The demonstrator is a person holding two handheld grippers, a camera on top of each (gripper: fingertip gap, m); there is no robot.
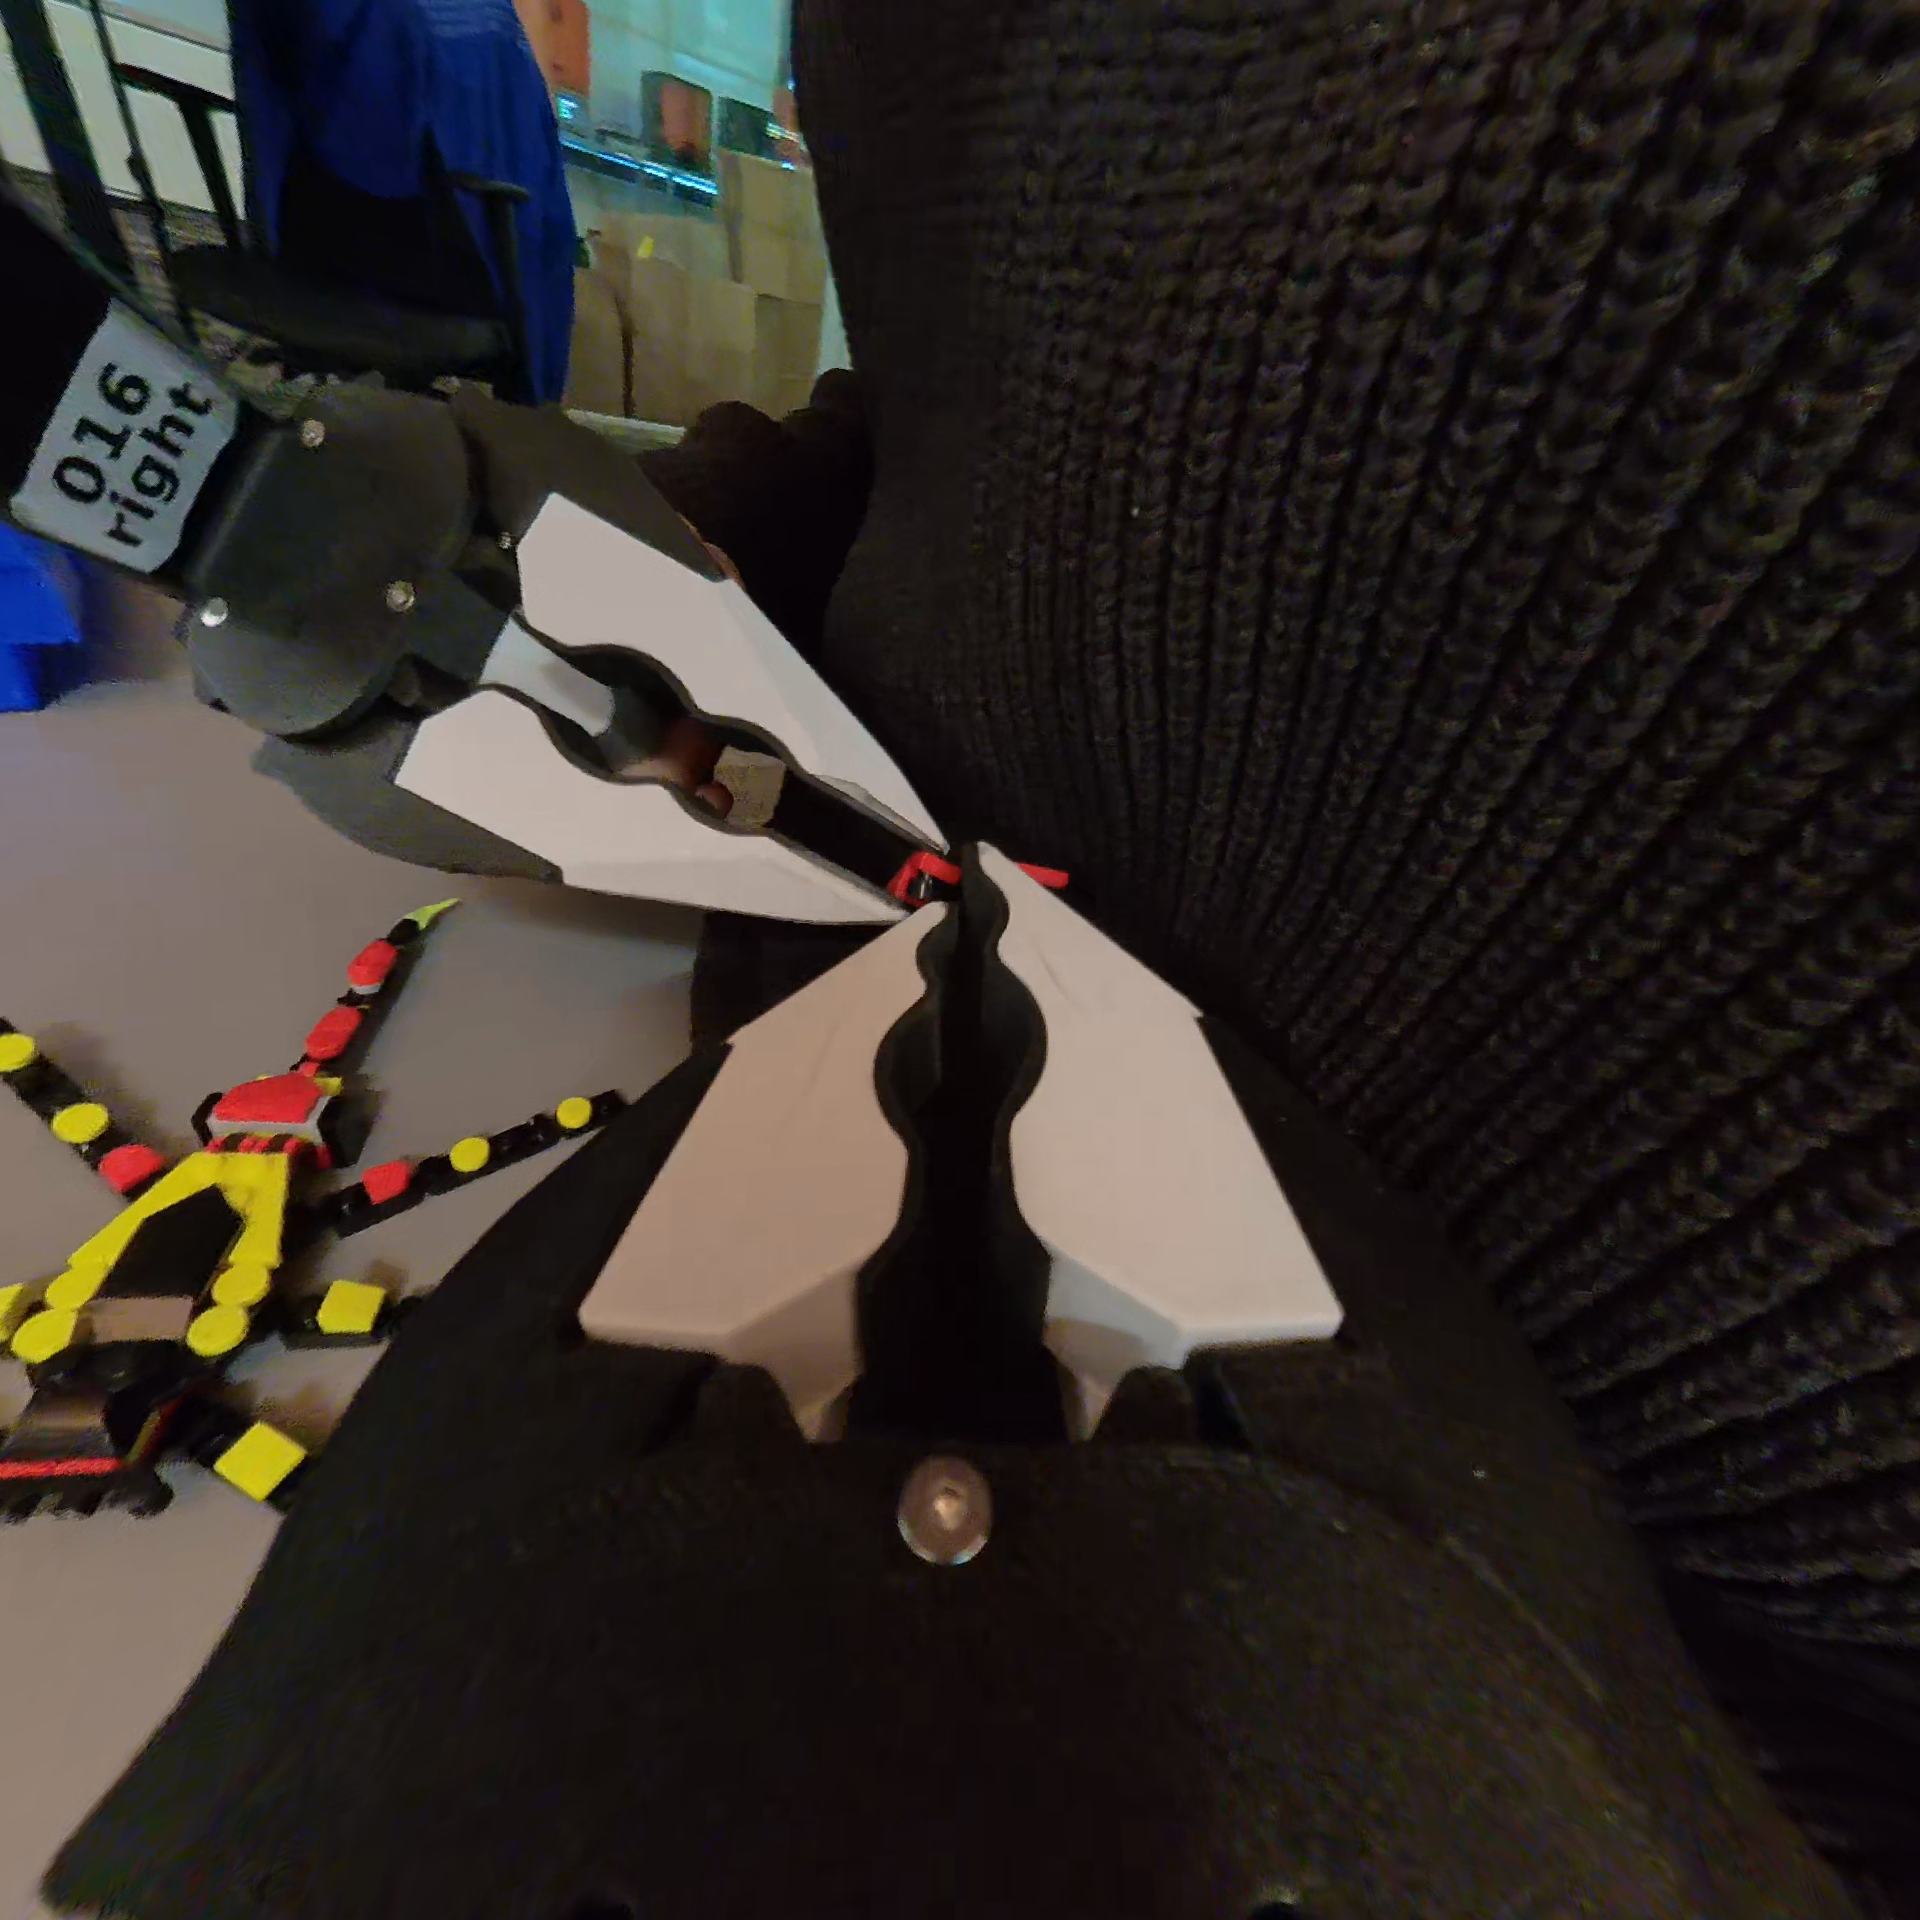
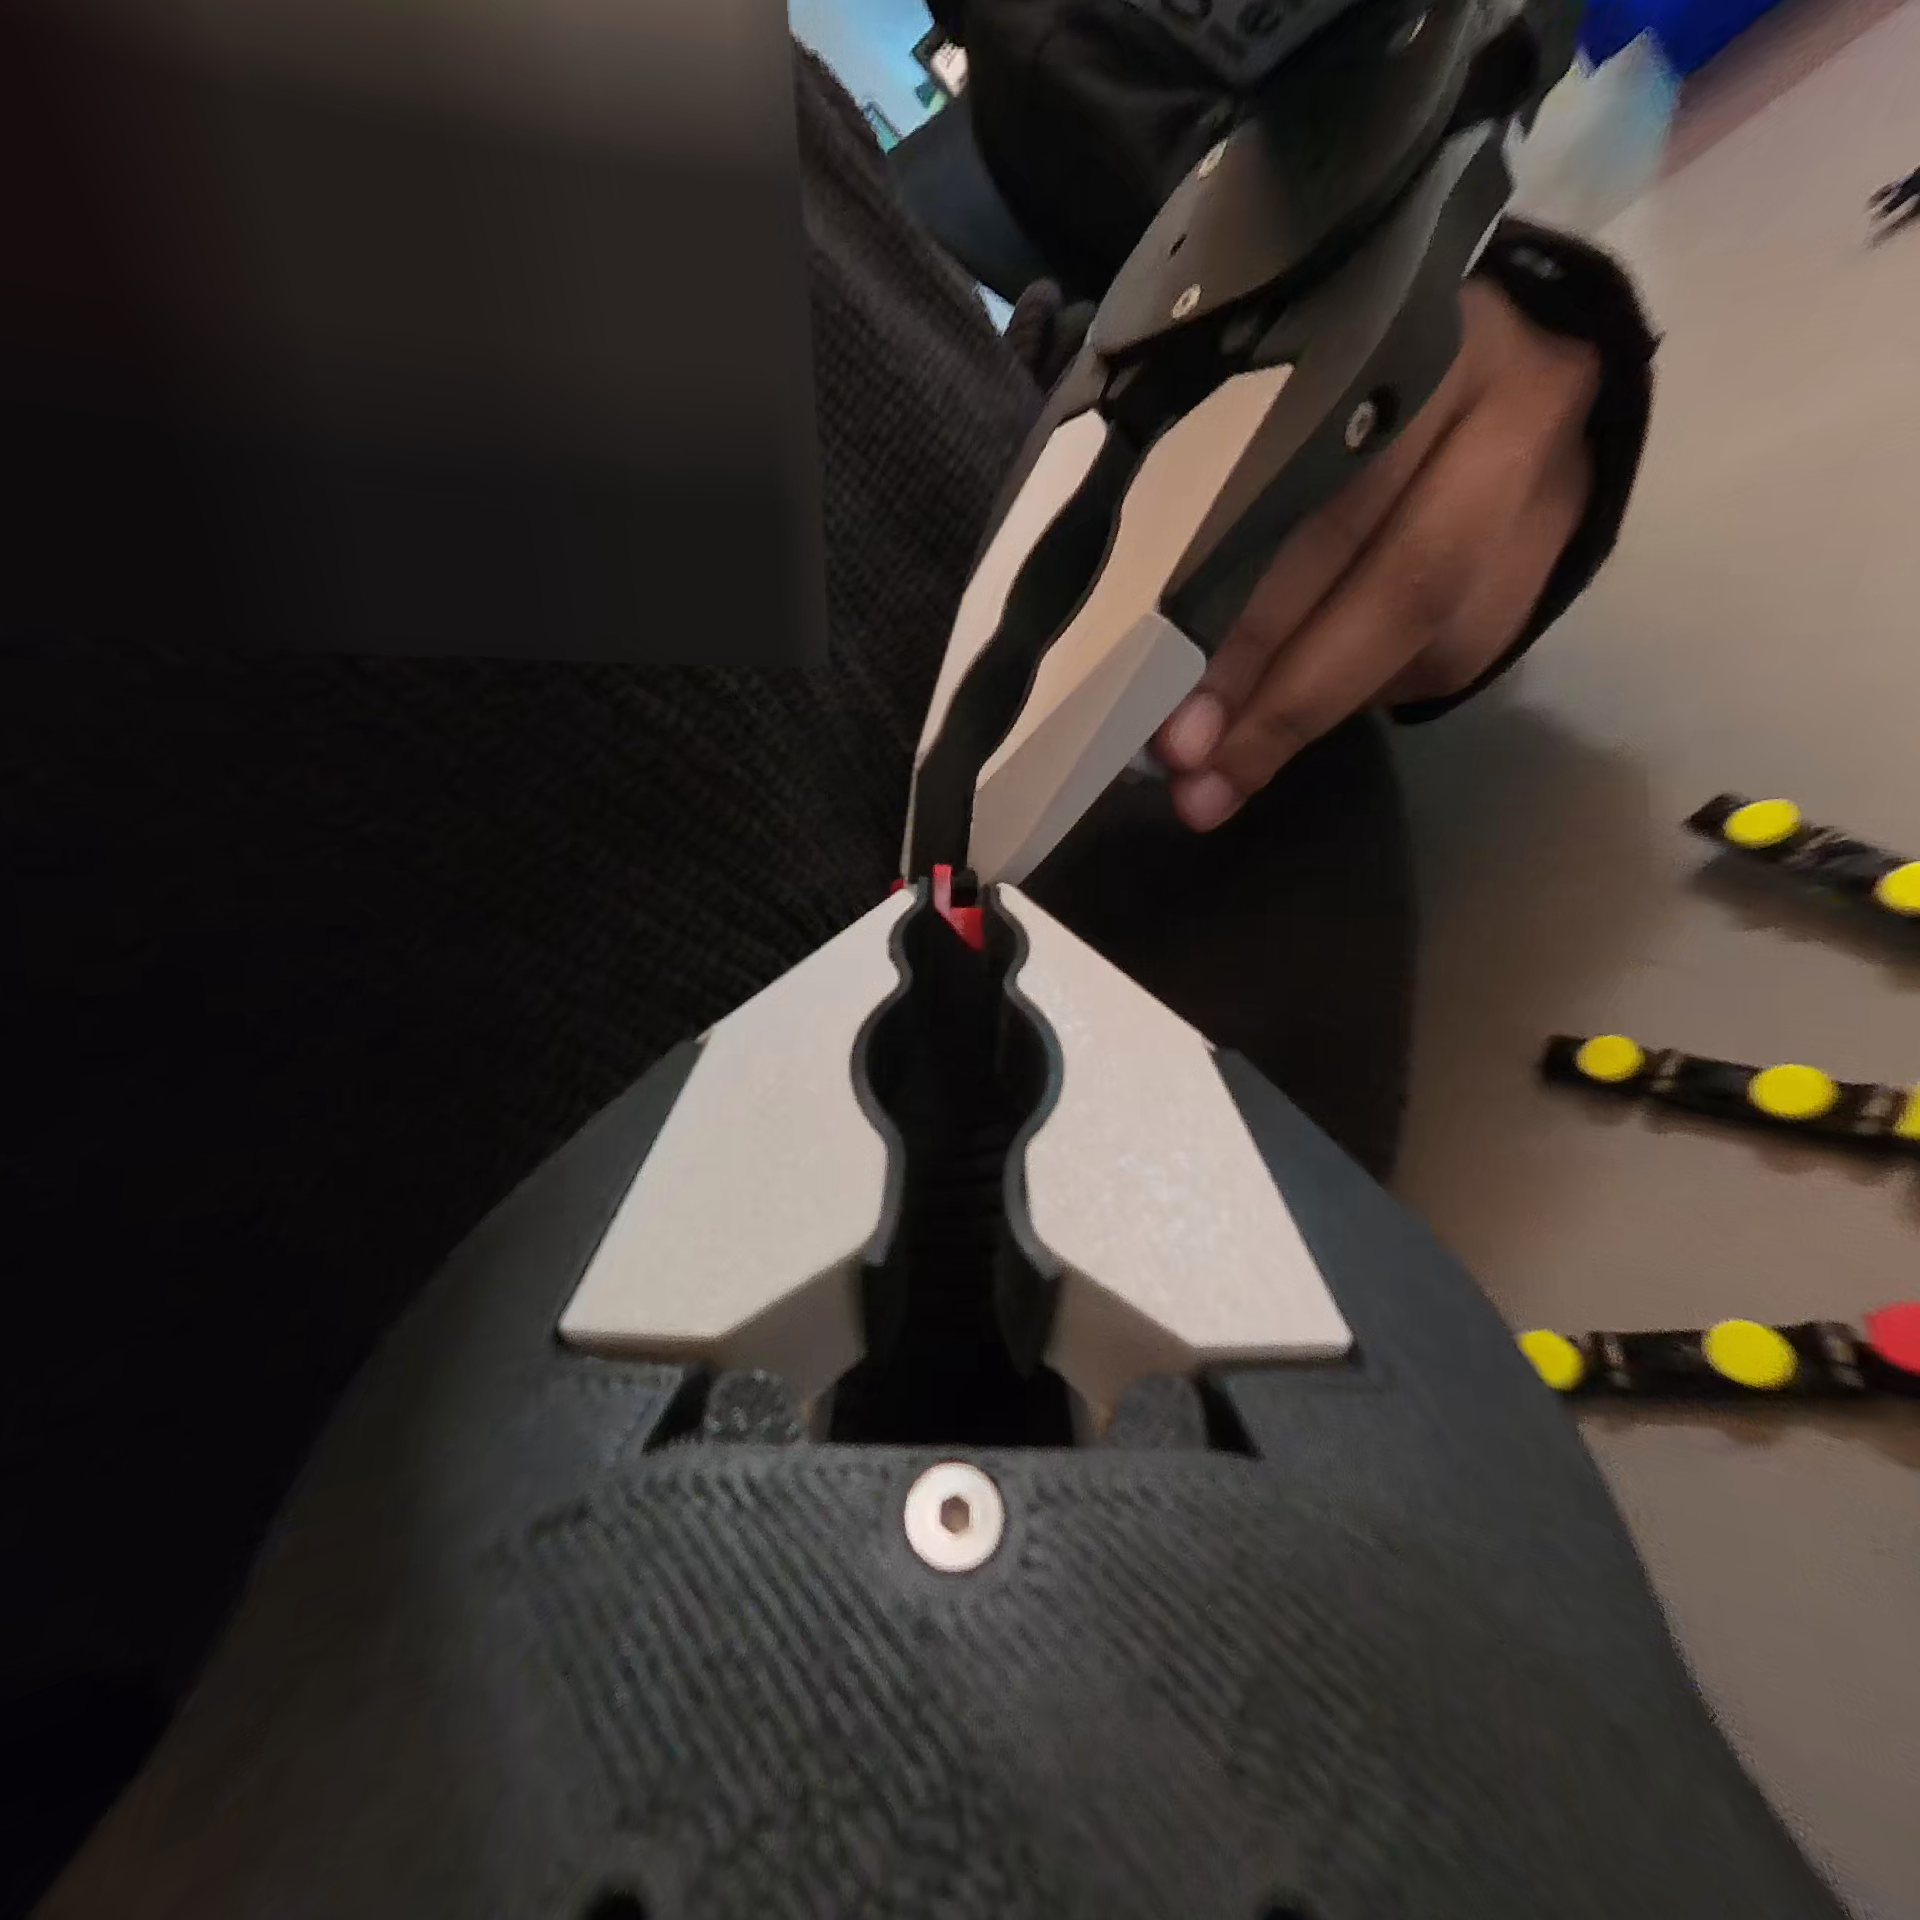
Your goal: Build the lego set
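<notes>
A small red Lego piece (image 1: 916, 875) is held in the air between both grippers, close to a black knitted sweater (image 1: 1455, 727). My left gripper (image 1: 966, 878) is shut on it from below in the left wrist view. My right gripper (image 1: 920, 896) comes in from the left and is shut on the same piece. In the right wrist view the red piece (image 2: 956, 904) sits at my right gripper's (image 2: 953, 894) tips, with the left gripper (image 2: 943, 868) meeting it from above. A black, yellow and red spider-like Lego model (image 1: 229, 1174) lies on the grey table.
The model's black legs with yellow studs (image 2: 1714, 1091) stretch over the table (image 2: 1714, 520) at the right. A bare hand (image 2: 1351, 623) holds the left gripper. A blue jacket on a chair (image 1: 395, 187) and cardboard boxes (image 1: 707, 312) stand behind. Only a small space, under 4 cm, lies between the two pairs of fingers.
</notes>
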